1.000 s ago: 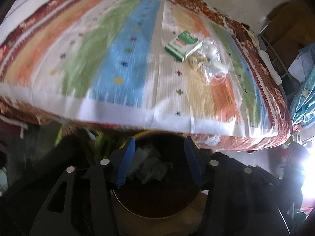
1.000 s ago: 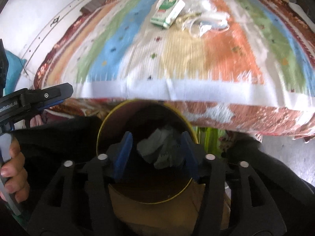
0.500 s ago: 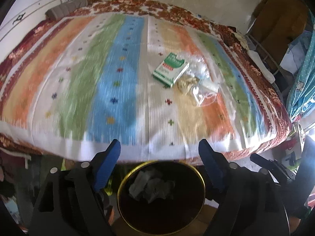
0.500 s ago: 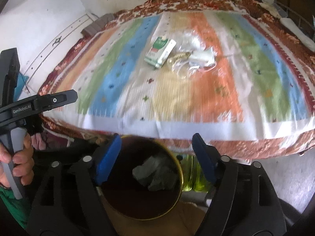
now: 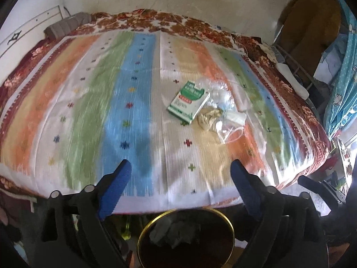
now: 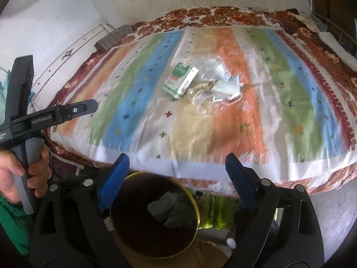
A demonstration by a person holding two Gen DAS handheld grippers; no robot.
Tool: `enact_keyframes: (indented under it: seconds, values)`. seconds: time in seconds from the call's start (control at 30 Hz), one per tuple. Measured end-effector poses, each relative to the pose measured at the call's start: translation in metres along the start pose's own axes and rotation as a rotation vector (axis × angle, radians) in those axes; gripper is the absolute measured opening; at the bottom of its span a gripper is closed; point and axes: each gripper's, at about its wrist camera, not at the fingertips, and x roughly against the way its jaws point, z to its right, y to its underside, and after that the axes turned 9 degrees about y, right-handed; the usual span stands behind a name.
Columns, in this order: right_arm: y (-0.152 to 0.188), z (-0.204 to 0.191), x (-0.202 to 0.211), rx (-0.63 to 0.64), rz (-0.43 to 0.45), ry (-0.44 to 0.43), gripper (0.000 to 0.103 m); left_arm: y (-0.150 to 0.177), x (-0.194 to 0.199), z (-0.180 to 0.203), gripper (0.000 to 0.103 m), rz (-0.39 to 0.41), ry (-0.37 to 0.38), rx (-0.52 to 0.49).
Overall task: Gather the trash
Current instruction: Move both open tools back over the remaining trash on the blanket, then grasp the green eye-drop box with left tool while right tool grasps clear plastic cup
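Note:
A green-and-white carton [image 5: 189, 100] lies on the striped bedspread [image 5: 125, 102], touching a heap of clear plastic wrap and crumpled paper [image 5: 219, 117] on its right. The same carton [image 6: 180, 80] and plastic heap [image 6: 217, 89] show in the right wrist view. A round dark bin with a gold rim [image 5: 185, 237] stands on the floor at the bed's near edge, with crumpled grey trash inside [image 6: 170, 211]. My left gripper [image 5: 180, 182] is open and empty above the bed's edge. My right gripper [image 6: 176, 178] is open and empty above the bin [image 6: 154, 214].
The left gripper's body and the hand holding it [image 6: 29, 134] fill the left of the right wrist view. A grey folded cloth [image 5: 67, 23] lies at the bed's far left corner. A metal rack and blue curtain [image 5: 341, 73] stand to the right. Green bottles [image 6: 214, 212] sit under the bed.
Both grippers have opened wide and risen from inside the bin, moving up and forward toward the bed. The crumpled trash stays in the bin.

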Motion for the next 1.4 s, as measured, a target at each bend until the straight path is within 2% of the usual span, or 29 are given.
enact_keyframes:
  seconds: [0.1, 0.17, 0.33, 0.47, 0.67, 0.8, 0.83, 1.0, 1.13, 1.27, 1.4]
  values:
    - [-0.012, 0.001, -0.001, 0.003, 0.017, -0.015, 0.093, -0.01, -0.008, -0.002, 0.097, 0.005, -0.001, -0.001]
    - [-0.019, 0.003, -0.004, 0.0, 0.023, -0.01, 0.094, -0.017, -0.014, -0.002, 0.097, -0.01, -0.003, -0.017]
    - [-0.036, 0.014, -0.022, -0.043, 0.006, -0.002, 0.094, -0.031, -0.025, -0.008, 0.097, 0.003, 0.0, -0.017]
    - [-0.045, 0.02, -0.041, -0.091, -0.027, -0.018, 0.094, -0.041, -0.041, -0.008, 0.097, 0.02, -0.019, -0.073]
    - [-0.056, 0.029, -0.056, -0.142, -0.038, -0.03, 0.094, -0.049, -0.067, -0.011, 0.097, -0.005, 0.006, -0.112]
    - [-0.062, 0.038, -0.064, -0.196, -0.042, -0.047, 0.094, -0.05, -0.08, -0.009, 0.097, -0.003, -0.002, -0.166]
    - [-0.064, 0.039, -0.067, -0.199, -0.034, -0.031, 0.094, -0.051, -0.085, -0.01, 0.097, -0.006, 0.001, -0.17]
    - [-0.069, 0.037, -0.082, -0.227, -0.049, -0.068, 0.094, -0.054, -0.1, -0.013, 0.097, -0.02, 0.023, -0.173]
    - [-0.071, 0.04, -0.095, -0.261, -0.065, -0.085, 0.09, -0.055, -0.113, -0.01, 0.097, -0.031, 0.017, -0.215]
    - [-0.075, 0.05, -0.104, -0.316, -0.056, -0.057, 0.082, -0.056, -0.126, -0.012, 0.097, -0.054, 0.005, -0.238]
    - [-0.075, 0.06, -0.12, -0.382, -0.084, -0.088, 0.082, -0.06, -0.138, -0.021, 0.097, -0.063, 0.0, -0.224]
